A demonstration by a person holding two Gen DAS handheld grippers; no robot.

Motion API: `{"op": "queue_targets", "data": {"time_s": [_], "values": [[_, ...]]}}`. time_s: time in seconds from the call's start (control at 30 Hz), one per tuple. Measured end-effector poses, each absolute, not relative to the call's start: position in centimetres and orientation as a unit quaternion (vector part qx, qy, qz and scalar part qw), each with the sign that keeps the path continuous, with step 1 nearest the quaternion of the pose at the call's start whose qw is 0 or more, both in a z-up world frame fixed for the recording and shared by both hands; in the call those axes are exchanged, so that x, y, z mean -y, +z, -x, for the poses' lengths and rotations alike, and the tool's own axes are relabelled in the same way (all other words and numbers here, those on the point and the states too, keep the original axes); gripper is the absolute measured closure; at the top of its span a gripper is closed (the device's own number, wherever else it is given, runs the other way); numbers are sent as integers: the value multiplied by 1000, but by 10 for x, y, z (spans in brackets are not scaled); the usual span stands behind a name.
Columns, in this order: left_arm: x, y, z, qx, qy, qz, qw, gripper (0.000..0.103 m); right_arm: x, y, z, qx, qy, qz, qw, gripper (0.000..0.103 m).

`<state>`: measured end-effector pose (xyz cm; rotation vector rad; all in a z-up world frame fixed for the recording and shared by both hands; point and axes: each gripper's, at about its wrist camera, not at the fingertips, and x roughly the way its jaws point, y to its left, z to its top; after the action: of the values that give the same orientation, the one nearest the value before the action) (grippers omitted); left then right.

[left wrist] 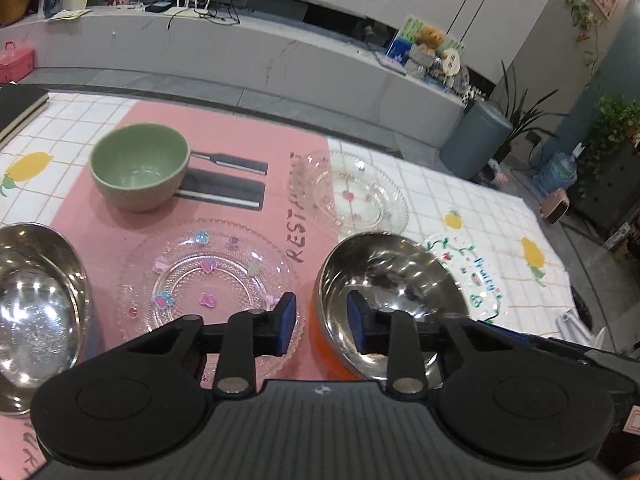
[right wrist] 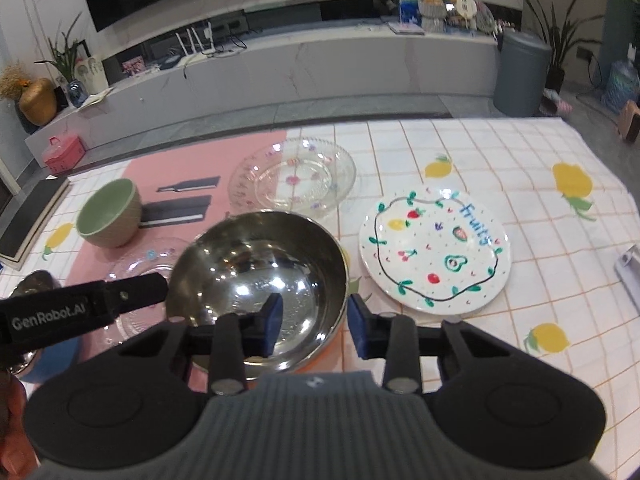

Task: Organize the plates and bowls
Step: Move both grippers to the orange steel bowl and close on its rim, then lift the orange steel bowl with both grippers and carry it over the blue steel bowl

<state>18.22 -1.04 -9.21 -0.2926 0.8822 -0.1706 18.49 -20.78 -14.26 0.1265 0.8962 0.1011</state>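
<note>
Your left gripper and right gripper straddle opposite rims of the steel bowl beside the fruit plate, jaws narrowed, not visibly pinching. Next: close firmly, lift level.

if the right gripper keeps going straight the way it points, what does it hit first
Most likely the near right rim of the steel bowl, which sits between the right gripper fingers. Depth is hard to judge.
</note>
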Motion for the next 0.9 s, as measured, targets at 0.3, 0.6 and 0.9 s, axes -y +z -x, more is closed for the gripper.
{"op": "queue_targets", "data": {"time_s": [0.3, 0.6, 0.9], "values": [[17, -109, -194, -443, -81, 129, 883, 78, 213, -157, -193, -439, 36, -65, 896, 86], [25, -106, -195, -446, -84, 110, 884, 91, 216, -161, -194, -441, 34, -70, 894, 92], [18, -87, -165, -435, -77, 108, 891, 91, 213, -144, -175, -432, 41, -73, 898, 94]]}}
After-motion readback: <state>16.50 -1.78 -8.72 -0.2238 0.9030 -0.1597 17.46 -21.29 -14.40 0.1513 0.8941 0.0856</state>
